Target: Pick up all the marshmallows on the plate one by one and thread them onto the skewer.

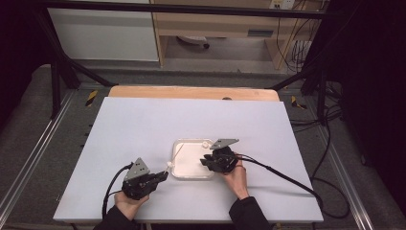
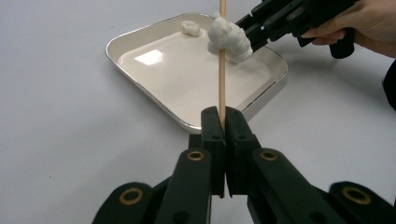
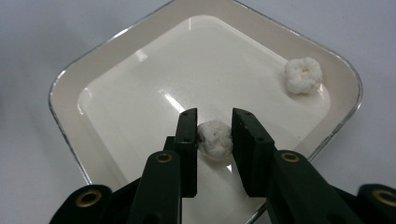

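Table (image 1: pixel 143 124), white-topped, carries everything here. Near its middle, a little toward the person, sits a cream tray (image 1: pixel 179 170) with a shiny rim, square with rounded corners.

The left gripper (image 1: pixel 165 175) lies low just beside the tray's left edge, held by a hand (image 1: pixel 125 203) coming in from the bottom of the high view. Its jaws are pressed together on a thin wooden stick (image 2: pixel 222 70), which stands up from between them in the left gripper view and runs out of the top of the picture. A white puffy ball (image 2: pixel 229 38) is threaded on the stick, above the tray's near rim.

The right gripper (image 3: pixel 214 135) hangs over the tray from its right side, held by the other hand (image 1: pixel 236 175). In the right gripper view a second white ball (image 3: pixel 215 138) sits between its jaws, over the tray floor. The left jaw touches the ball's side; at the right jaw a thin sliver of gap seems to remain, so the pinch cannot be called firm.

A third ball (image 3: pixel 303 75) rests in the tray's far corner, against the sloping wall, well apart from the others.
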The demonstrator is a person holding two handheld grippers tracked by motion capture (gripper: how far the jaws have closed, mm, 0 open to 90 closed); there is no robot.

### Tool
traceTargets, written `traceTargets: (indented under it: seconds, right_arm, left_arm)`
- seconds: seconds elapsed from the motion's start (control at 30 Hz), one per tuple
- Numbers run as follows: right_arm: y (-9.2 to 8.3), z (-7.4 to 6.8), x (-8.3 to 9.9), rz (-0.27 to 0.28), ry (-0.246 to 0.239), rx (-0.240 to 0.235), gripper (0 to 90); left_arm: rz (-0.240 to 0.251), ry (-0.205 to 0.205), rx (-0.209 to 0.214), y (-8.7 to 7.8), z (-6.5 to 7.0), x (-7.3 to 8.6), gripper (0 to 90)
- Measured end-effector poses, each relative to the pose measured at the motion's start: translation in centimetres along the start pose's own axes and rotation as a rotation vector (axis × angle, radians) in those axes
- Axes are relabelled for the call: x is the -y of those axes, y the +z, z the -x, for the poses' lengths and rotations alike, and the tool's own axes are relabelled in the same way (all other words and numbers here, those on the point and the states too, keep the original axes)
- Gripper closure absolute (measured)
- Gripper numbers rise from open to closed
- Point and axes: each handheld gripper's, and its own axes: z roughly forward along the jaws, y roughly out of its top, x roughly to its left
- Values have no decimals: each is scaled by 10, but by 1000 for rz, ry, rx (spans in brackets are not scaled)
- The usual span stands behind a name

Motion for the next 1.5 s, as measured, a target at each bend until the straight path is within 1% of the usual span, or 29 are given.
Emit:
traceTargets:
  seconds: [0.07, 0.3, 0.37, 0.47, 0.6, 0.77, 0.87, 1.1, 1.17, 1.23, 1.5]
  right_arm:
    - [-5, -1, -3, 23, 3, -18, 730]
    - [-31, -4, -15, 130, 38, -78, 735]
    - [-39, -4, -18, 153, 49, -92, 737]
    - [-49, -4, -22, 186, 60, -104, 737]
    - [-60, -3, -26, 228, 87, -116, 739]
    - [-69, -2, -33, 280, 121, -152, 741]
    - [-73, -3, -38, 298, 122, -161, 741]
    - [-74, -8, -50, 349, 148, -221, 740]
    - [-73, -10, -52, 366, 165, -251, 741]
    - [-72, -10, -54, 380, 181, -268, 742]
    - [-65, -14, -61, 383, 190, -290, 742]
  left_arm:
    - [0, 1, 1, 0, 0, 0, 879]
    - [1, 4, 4, 1, 2, 0, 879]
    - [0, 6, 5, 0, 2, 0, 879]
    - [-1, 5, 6, 1, 2, 0, 879]
    - [-1, 4, 8, 1, 3, 0, 879]
    - [-2, 8, 8, 2, 3, 0, 879]
    - [-1, 8, 10, 1, 4, 0, 879]
    - [0, 17, 21, 2, 5, -1, 879]
    - [0, 20, 24, 2, 6, -1, 879]
    - [1, 22, 27, 2, 7, -1, 879]
    - [2, 30, 33, 3, 9, -1, 879]
